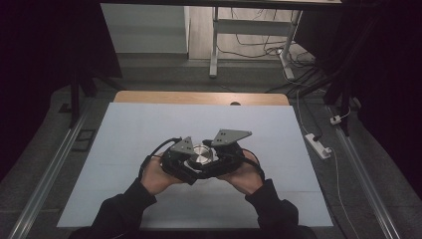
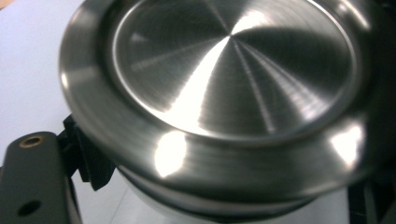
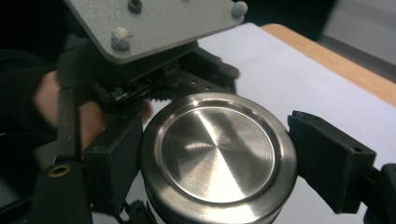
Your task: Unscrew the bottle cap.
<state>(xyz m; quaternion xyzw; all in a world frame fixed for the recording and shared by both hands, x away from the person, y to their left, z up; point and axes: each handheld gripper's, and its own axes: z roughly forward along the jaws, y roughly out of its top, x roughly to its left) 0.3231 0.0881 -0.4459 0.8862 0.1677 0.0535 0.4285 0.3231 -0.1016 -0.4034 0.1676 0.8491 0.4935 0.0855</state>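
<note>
A round steel tin [image 1: 200, 158] with a brushed, recessed lid is held over the white sheet near the table's front middle. My left gripper [image 1: 195, 162] and right gripper [image 1: 205, 160] meet around it from either side. In the right gripper view the tin [image 3: 217, 149] sits between the two black pads [image 3: 112, 154], which press its sides; the left gripper's grey plate [image 3: 149, 23] hangs just behind it. In the left gripper view the lid [image 2: 233, 79] is very near, and my left gripper [image 2: 224, 186] has one pad [image 2: 88, 163] tucked against the body under the rim. Its other jaw is mostly hidden.
A white sheet [image 1: 149, 129] covers the table, with a wooden strip [image 1: 199, 97] bare at the far edge. A power strip [image 1: 318, 145] and cables lie on the floor at the right. Desk legs [image 1: 214, 50] stand beyond the table.
</note>
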